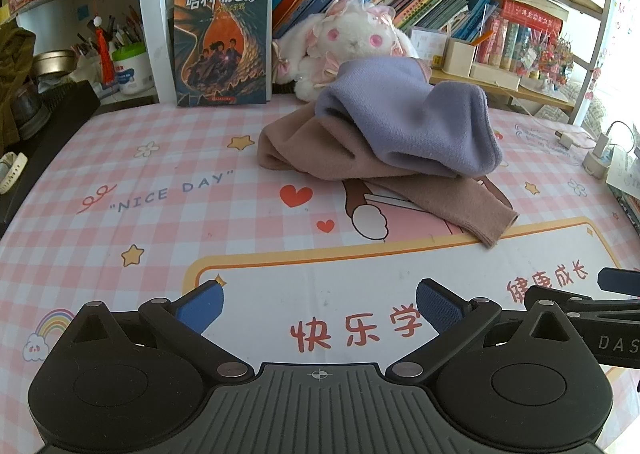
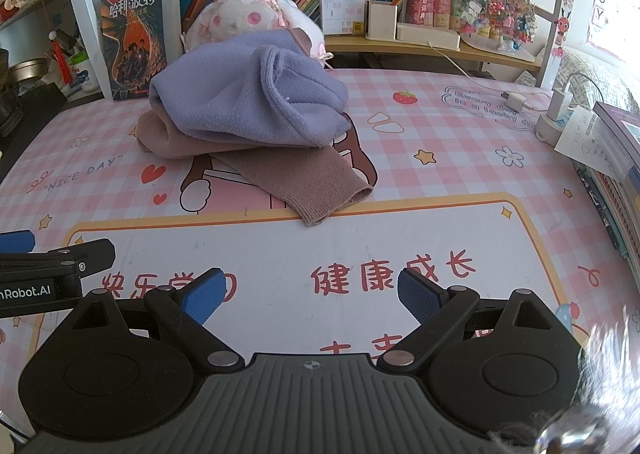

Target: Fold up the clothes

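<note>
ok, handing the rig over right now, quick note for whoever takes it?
Left claw: open, holds nothing, low over the mat.
Right claw: open, holds nothing, beside the left.
Clothes: purple garment bunched on top of brown garment, mid-mat in front of the plush bunny; brown cuff points toward the claws.
Done: nothing folded.
Left: separate, flatten and fold both.

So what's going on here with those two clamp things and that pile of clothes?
A person holds a two-finger gripper in each hand to fold clothes. Both the left gripper and the right gripper hover open over the desk mat, holding nothing. A purple garment lies crumpled on top of a brown garment, in front of a plush bunny. Nothing looks folded yet.
</note>
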